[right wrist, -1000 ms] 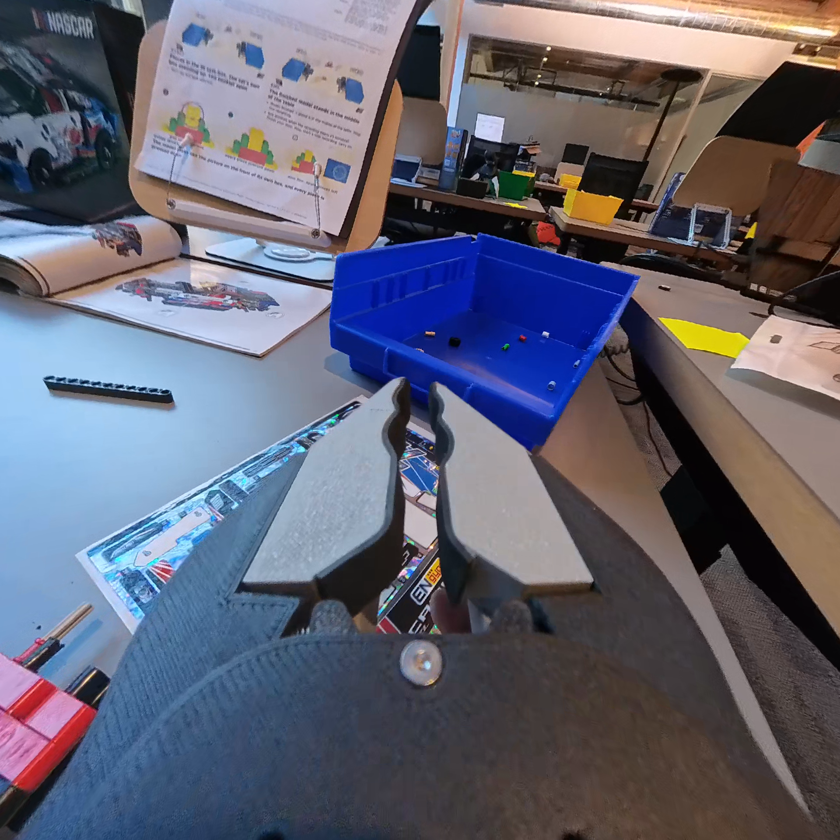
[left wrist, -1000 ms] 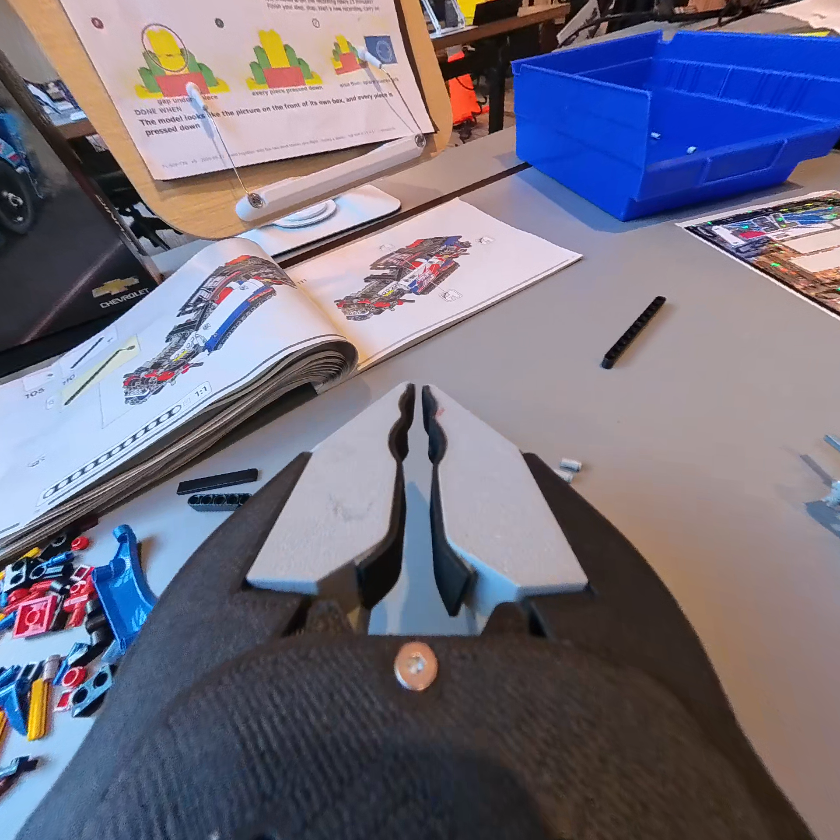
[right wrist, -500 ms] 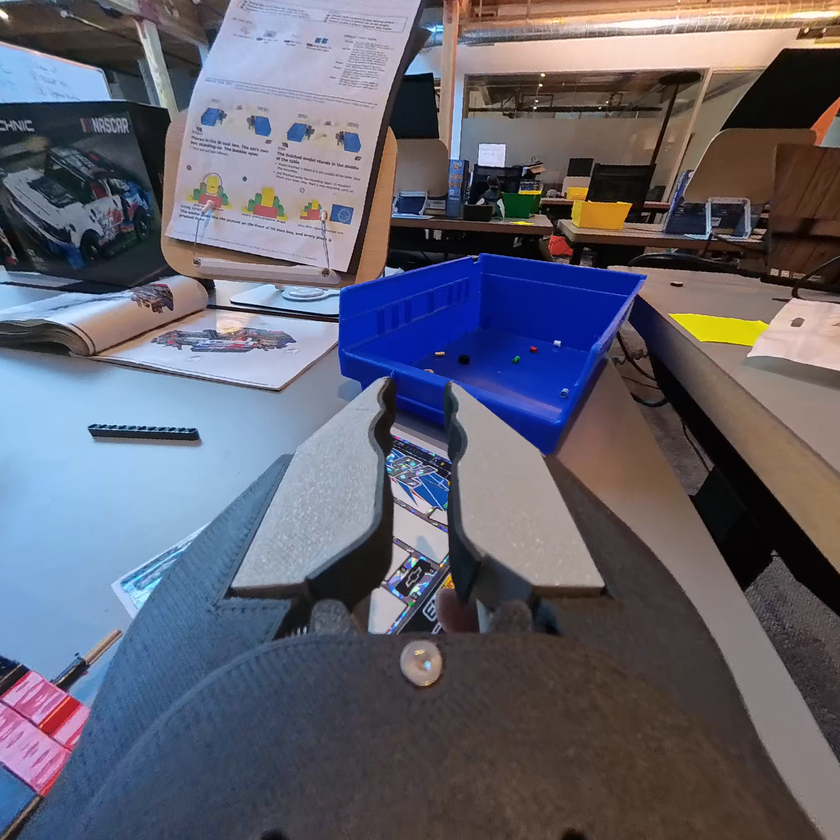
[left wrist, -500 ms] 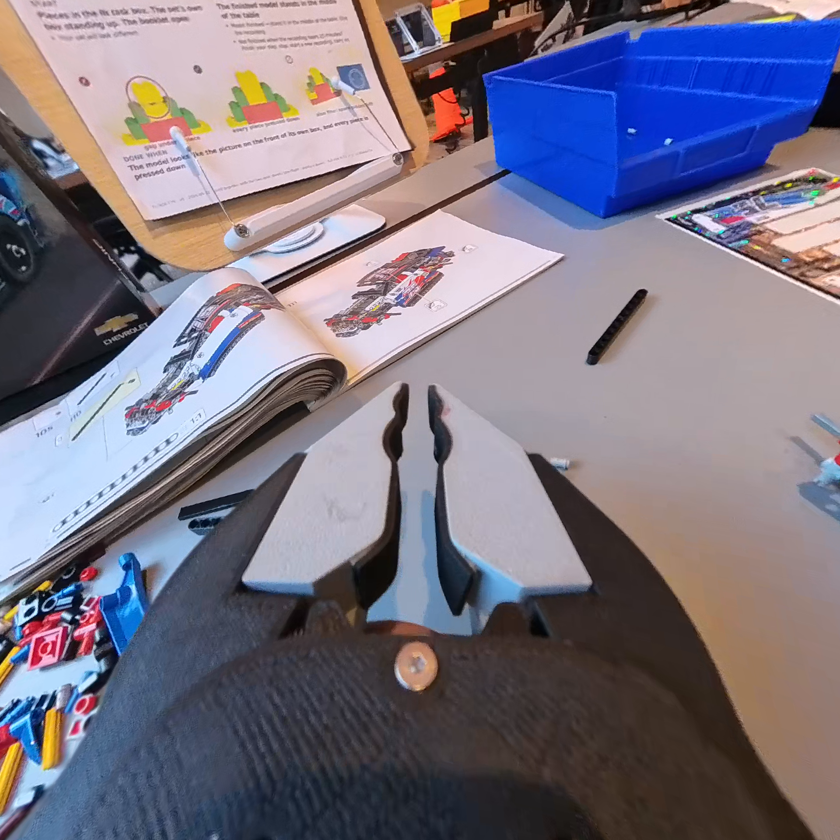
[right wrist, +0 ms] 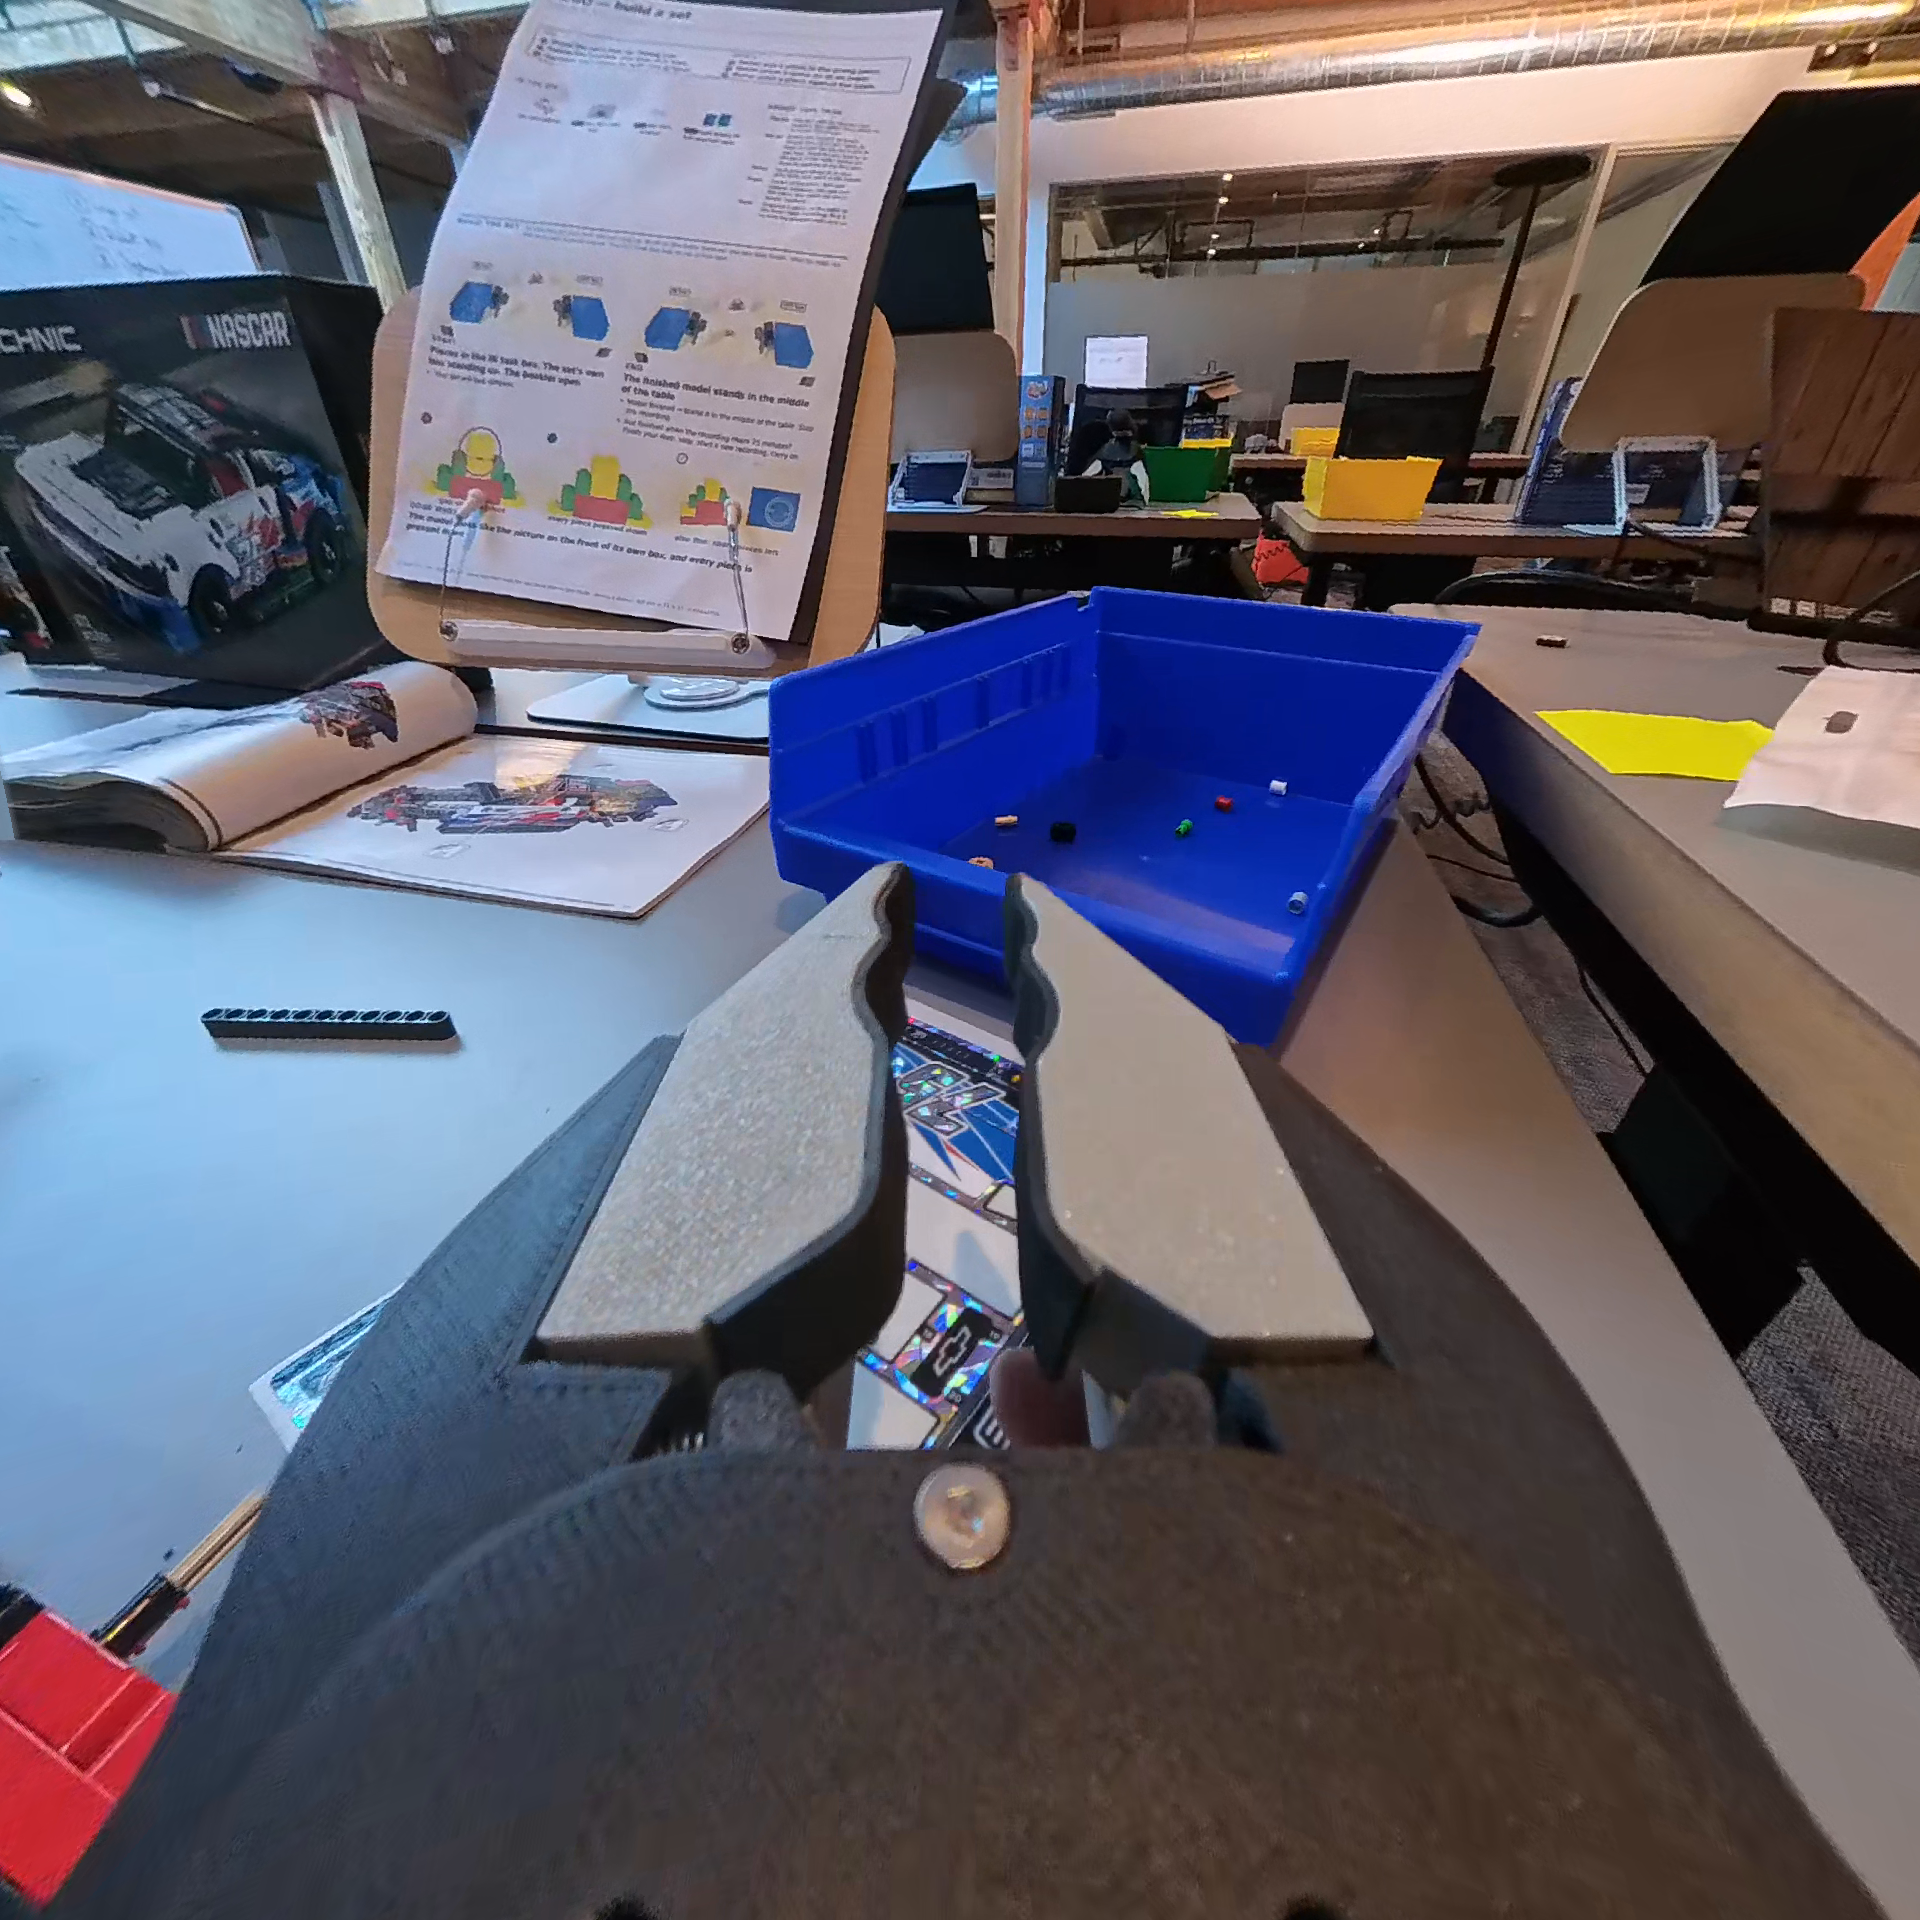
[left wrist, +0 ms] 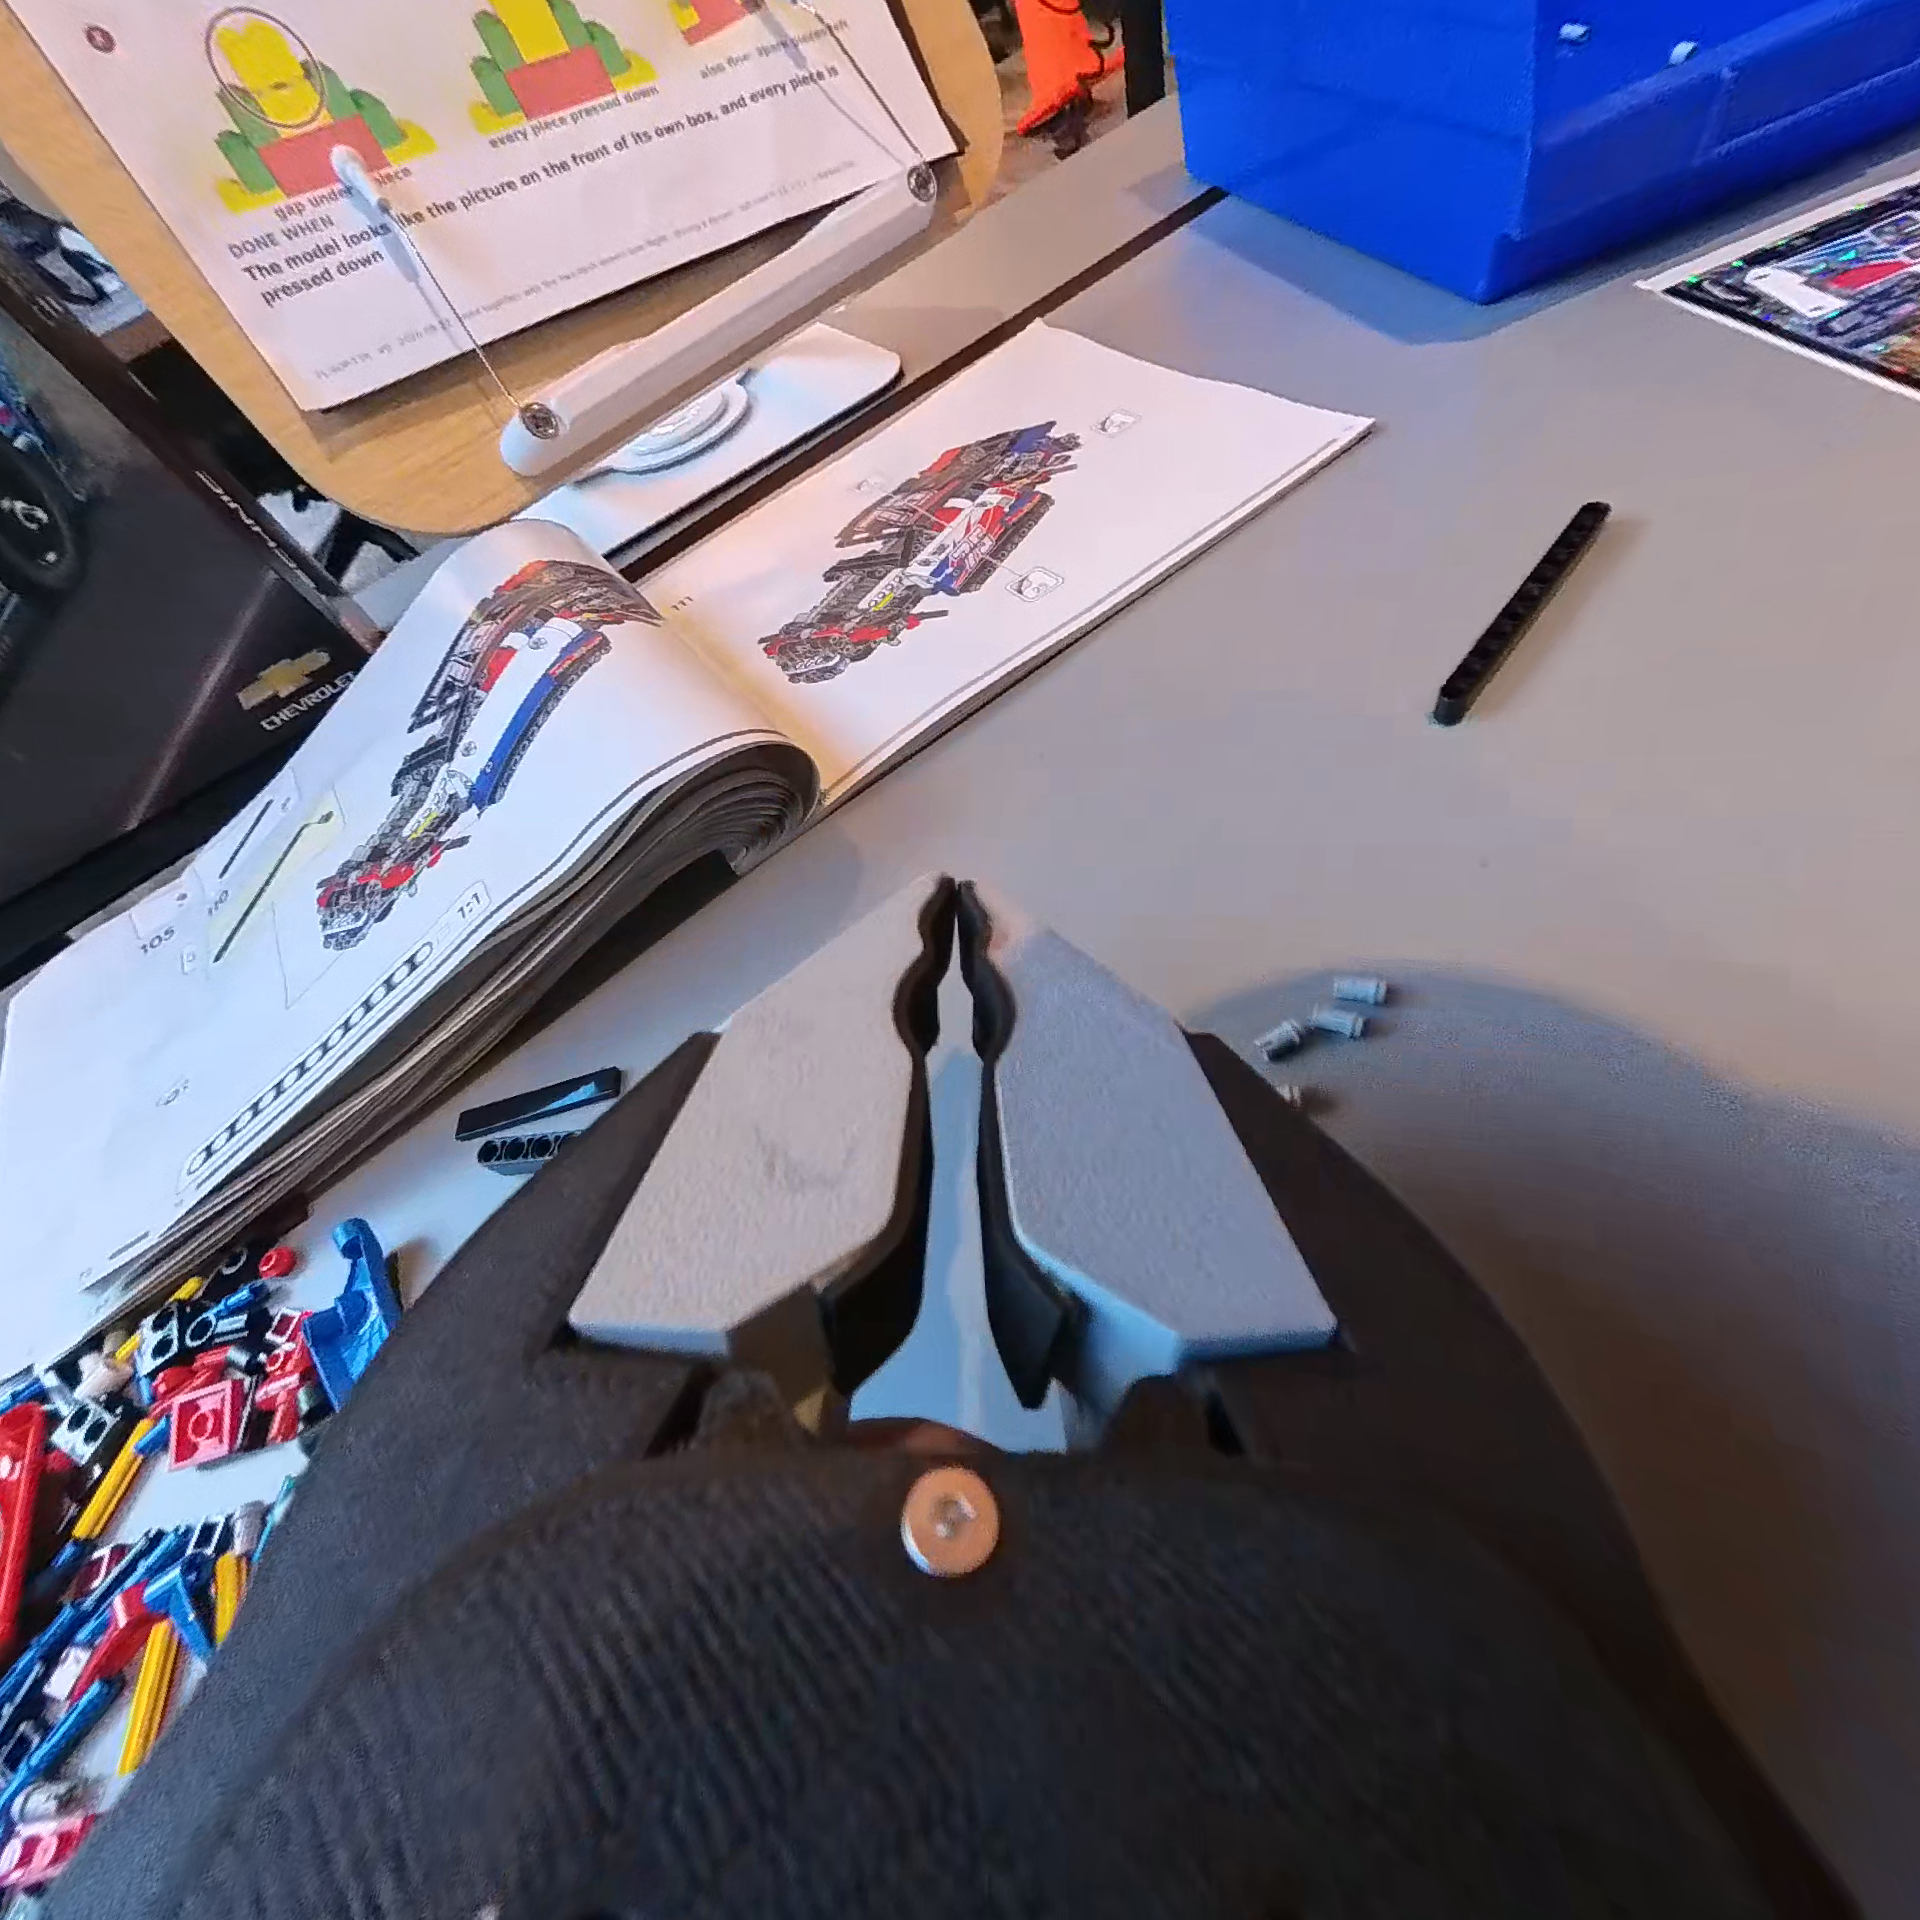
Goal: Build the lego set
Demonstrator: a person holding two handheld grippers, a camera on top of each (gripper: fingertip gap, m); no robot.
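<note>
My left gripper (left wrist: 956,896) is shut and empty, low over the grey table. Several small grey pins (left wrist: 1330,1016) lie just to its right, and two short black beams (left wrist: 540,1103) just to its left. A pile of red, blue, yellow and black lego pieces (left wrist: 156,1403) lies at the lower left. A long black beam (left wrist: 1522,613) lies farther out, and shows in the right wrist view (right wrist: 329,1023). My right gripper (right wrist: 958,896) is open by a narrow gap and empty, above a shiny sticker sheet (right wrist: 951,1122).
The open instruction booklet (left wrist: 623,727) lies left of centre. A blue bin (right wrist: 1143,831) with a few tiny pieces stands ahead of the right gripper. A paper stand (right wrist: 644,343) and the set's box (right wrist: 177,478) stand behind. A red piece (right wrist: 62,1745) is at the lower left. One gripper's finger ends stand about 40 cm off the other's. The long black beam (left wrist: 1522,613) lies some 20 cm from my left tips, 25 cm from my right tips. Seen from the right wrist view (right wrist: 326,1028) as well.
My left gripper's tips have closed together and it has dropped closer to the table. My right gripper's jaws have spread wider and its view has tilted upward.
</note>
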